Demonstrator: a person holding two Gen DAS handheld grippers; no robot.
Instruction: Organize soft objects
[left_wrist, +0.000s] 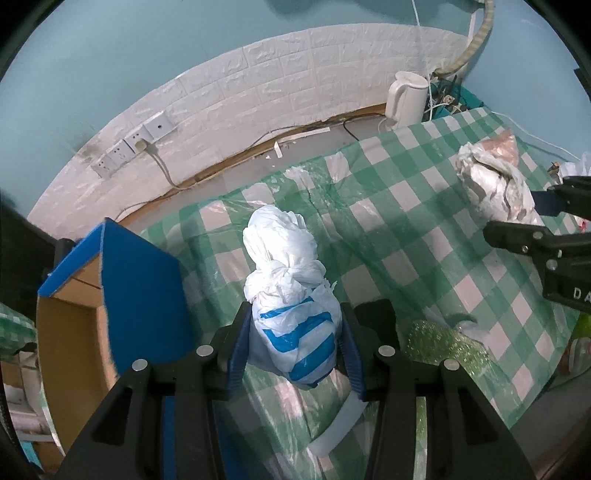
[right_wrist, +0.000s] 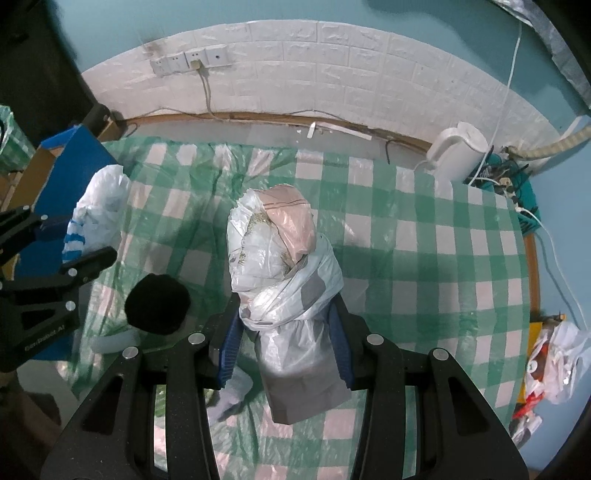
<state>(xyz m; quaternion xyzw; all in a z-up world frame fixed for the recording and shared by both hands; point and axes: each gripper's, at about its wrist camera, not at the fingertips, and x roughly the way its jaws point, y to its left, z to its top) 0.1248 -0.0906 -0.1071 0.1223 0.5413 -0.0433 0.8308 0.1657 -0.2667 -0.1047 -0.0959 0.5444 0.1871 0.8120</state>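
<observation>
Plastic-bag bundles, one clamped in each hand-held gripper above the checked table.
Blue-striped white bag bundle (left_wrist: 293, 314) sits between the left hand-held gripper (left_wrist: 295, 347) fingers, squeezed; grey-white bag bundle (right_wrist: 288, 295) is pinched likewise by the right hand-held gripper (right_wrist: 286, 347).

My left-hand matte black plastic two-finger gripper (left_wrist: 295, 343) shows a forked frame with slotted cut-outs, four round silver screw heads across its knuckles, and ribbed blue pads (left_wrist: 236, 354) lining the inner faces of its fingers. My right-hand matte black plastic two-finger gripper (right_wrist: 284, 339) is built the same: speckled black arms, four shiny round fasteners, ridged blue finger pads (right_wrist: 229, 347). Faint pale lettering is printed on the housings, too small to read fully.
</observation>
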